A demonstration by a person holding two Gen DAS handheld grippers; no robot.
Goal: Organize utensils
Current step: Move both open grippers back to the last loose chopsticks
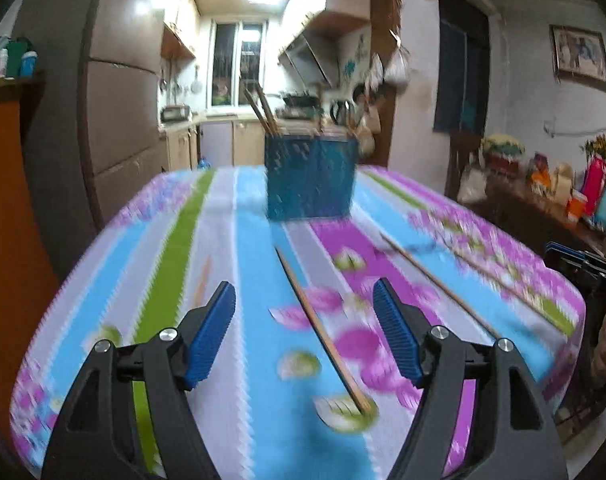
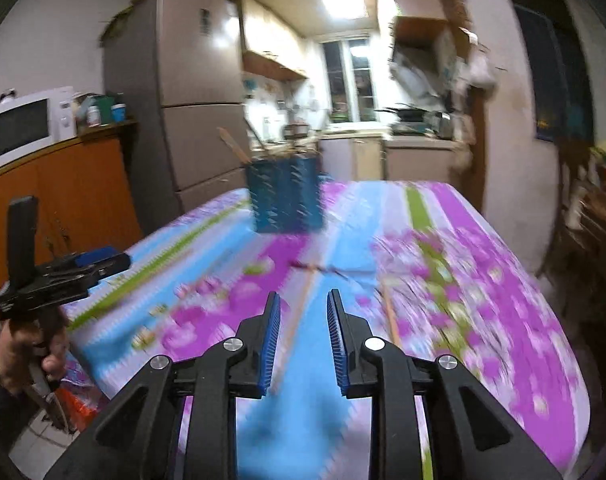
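A blue perforated utensil holder (image 1: 311, 176) (image 2: 287, 196) stands at the far end of the flowered tablecloth (image 1: 247, 240), with wooden chopsticks (image 1: 263, 108) sticking out of it. One loose chopstick (image 1: 323, 336) lies on the cloth below the gap of my left gripper (image 1: 303, 292), which is open and empty. A second chopstick (image 1: 439, 284) lies further right, beside a blurred dark utensil (image 1: 415, 246). My right gripper (image 2: 303, 295) is narrowly open above the cloth with nothing between its pads; a blurred chopstick (image 2: 391, 320) lies just to its right. A hand (image 2: 31, 352) holds the left gripper (image 2: 83, 264).
A tall fridge (image 2: 191, 80) and an orange cabinet (image 2: 75, 184) with a microwave (image 2: 27, 124) stand left of the table. A cluttered side table (image 1: 563, 192) runs along the right wall. The kitchen counter lies behind the holder. Both views are motion-blurred.
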